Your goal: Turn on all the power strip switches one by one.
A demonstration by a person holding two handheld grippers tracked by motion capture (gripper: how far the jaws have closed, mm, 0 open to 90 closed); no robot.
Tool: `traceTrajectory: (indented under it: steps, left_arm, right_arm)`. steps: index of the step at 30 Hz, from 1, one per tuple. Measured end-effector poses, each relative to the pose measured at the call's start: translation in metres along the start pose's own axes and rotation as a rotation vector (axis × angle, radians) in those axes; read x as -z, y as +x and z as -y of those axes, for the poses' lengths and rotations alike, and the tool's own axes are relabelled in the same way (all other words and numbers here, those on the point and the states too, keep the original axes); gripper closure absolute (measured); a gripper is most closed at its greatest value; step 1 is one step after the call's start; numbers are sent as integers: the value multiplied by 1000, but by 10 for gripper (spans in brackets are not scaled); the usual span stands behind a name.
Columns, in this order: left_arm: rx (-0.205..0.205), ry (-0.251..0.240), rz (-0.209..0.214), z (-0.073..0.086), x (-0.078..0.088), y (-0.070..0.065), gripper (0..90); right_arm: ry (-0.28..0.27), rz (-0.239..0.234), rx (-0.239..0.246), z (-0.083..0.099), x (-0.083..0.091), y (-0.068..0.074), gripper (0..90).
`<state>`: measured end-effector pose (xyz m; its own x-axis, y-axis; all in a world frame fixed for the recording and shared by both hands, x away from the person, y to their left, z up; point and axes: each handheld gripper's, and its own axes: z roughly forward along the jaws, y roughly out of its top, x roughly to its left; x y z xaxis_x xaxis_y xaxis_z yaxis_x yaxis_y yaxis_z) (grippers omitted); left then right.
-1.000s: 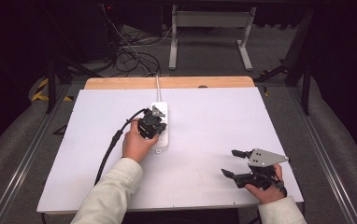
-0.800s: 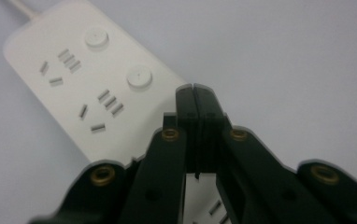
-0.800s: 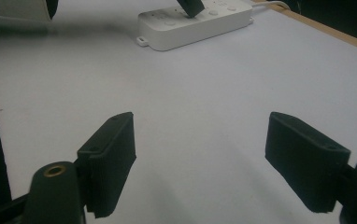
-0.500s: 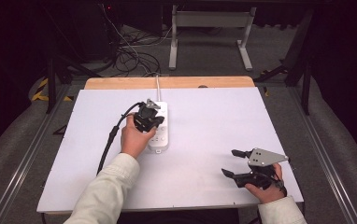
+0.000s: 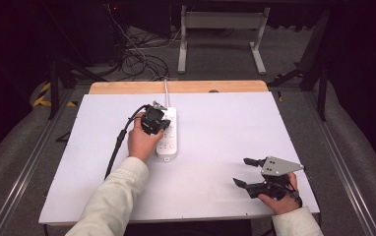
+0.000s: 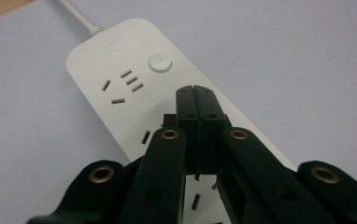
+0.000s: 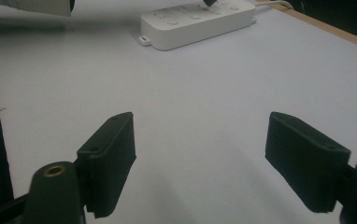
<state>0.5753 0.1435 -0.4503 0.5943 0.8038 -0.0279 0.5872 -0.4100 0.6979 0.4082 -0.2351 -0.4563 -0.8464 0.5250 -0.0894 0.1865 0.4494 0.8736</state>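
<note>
A white power strip (image 5: 170, 142) lies lengthwise on the white table, its cable (image 5: 166, 87) running off the far edge. My left gripper (image 5: 158, 116) hovers over the strip's far half, shut with nothing between its pads. In the left gripper view the closed fingertips (image 6: 196, 93) sit just short of the round button (image 6: 160, 62) and beside a socket (image 6: 120, 86) on the strip (image 6: 102, 51). My right gripper (image 5: 240, 171) rests near the front right of the table, open and empty. In the right gripper view its gripper (image 7: 200, 154) faces the strip (image 7: 200, 23) across bare table.
The white board (image 5: 235, 118) covers a wooden tabletop (image 5: 127, 87). A black cable (image 5: 117, 147) trails from the left gripper toward the front left. Beyond the table are tangled floor cables (image 5: 137, 54) and a metal stand (image 5: 220, 29).
The left hand has slid its shut gripper along the power strip toward the far end and slightly left. The right gripper has stayed put.
</note>
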Motion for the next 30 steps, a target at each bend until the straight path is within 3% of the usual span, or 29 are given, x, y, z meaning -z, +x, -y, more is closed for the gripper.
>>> traceTrajectory:
  steps: [6, 11, 12, 13, 14, 23, 25, 30]
  left_arm:
    - [34, -29, 46, 0, -3, 2, 896]
    - [30, -44, 16, -1, -4, 4, 896]
    - [60, -26, 47, 0, -5, 5, 897]
    - [60, -26, 47, 0, -5, 5, 897]
    - [90, -21, 56, 1, -6, 6, 897]
    - [85, -52, 34, -1, -8, 0, 899]
    - [66, -55, 11, -1, -9, 0, 899]
    - [51, -54, 16, 0, -11, 0, 900]
  right_arm:
    - [2, -6, 3, 0, -1, 1, 250]
    - [-3, -7, 1, 0, -1, 1, 249]
    - [0, -9, 2, 0, -1, 1, 249]
    - [1, -10, 3, 0, -1, 1, 249]
    - [3, -12, 3, 0, -1, 1, 249]
    - [4, -16, 3, 0, -1, 1, 247]
    - [3, -16, 3, 0, -1, 1, 248]
    - [3, -17, 4, 0, -1, 1, 247]
